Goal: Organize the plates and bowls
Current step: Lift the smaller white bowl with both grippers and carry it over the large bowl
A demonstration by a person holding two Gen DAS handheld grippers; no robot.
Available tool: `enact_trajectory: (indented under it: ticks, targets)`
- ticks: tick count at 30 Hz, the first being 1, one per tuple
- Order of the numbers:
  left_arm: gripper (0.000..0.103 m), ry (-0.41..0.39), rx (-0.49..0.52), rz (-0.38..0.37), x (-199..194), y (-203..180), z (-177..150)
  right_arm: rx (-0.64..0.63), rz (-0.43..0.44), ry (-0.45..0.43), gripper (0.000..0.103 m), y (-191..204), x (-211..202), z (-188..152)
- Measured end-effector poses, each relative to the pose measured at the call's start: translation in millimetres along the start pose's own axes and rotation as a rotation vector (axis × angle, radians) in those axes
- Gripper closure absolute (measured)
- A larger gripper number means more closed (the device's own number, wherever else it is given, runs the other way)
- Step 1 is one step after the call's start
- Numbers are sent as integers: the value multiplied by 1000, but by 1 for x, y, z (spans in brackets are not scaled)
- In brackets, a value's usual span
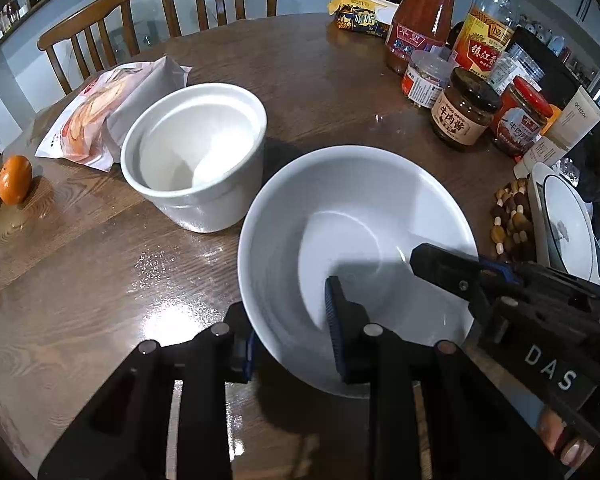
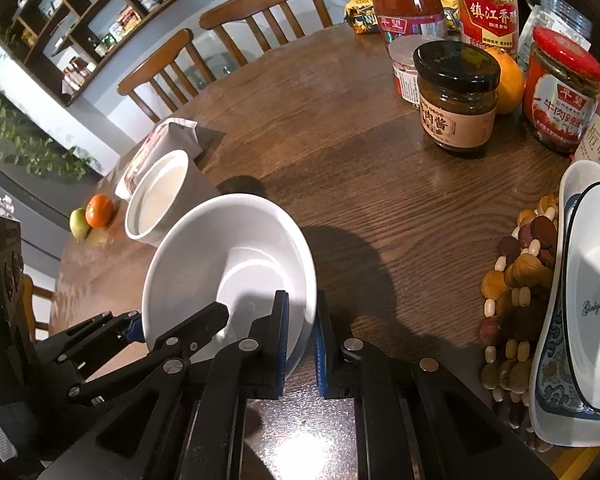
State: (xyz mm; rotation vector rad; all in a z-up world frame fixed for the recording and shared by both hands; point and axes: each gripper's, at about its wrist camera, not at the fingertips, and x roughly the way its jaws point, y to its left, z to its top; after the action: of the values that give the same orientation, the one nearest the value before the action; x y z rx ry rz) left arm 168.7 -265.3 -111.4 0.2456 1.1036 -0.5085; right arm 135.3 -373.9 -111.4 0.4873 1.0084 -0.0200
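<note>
Both grippers pointed steeply down over the near edge of the round wooden table (image 1: 340, 92), each clamped on the rim of the same wide white bowl (image 1: 352, 216). The left gripper (image 1: 292, 336) straddled the bowl's near wall – one blue-padded finger inside, the other outside against the wall – pads pressing the rim. The right gripper (image 2: 300, 344) gripped the rim on the bowl's other side the same way, its jaws nearly together with only the thin wall between them. In the left wrist view the right gripper reached in from the right, a fingertip of the person's hand (image 1: 572, 448) visible at the lower right corner.

The bowl sat mouth up, near the table's front edge. Just behind it toward the left edge stood a deep white pot (image 1: 196, 156), also upright and open-mouthed, close to the bowl. At the right edge lay a blue-rimmed plate (image 2: 580, 300) on a beaded mat (image 2: 512, 280)
</note>
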Motion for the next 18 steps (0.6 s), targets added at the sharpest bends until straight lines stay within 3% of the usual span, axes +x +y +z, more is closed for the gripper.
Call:
enact_trajectory:
  ticks: [18]
  targets:
    - [77,-67,21,11,-33,-2,-5,-11,4,-46,90,8,-27,-4]
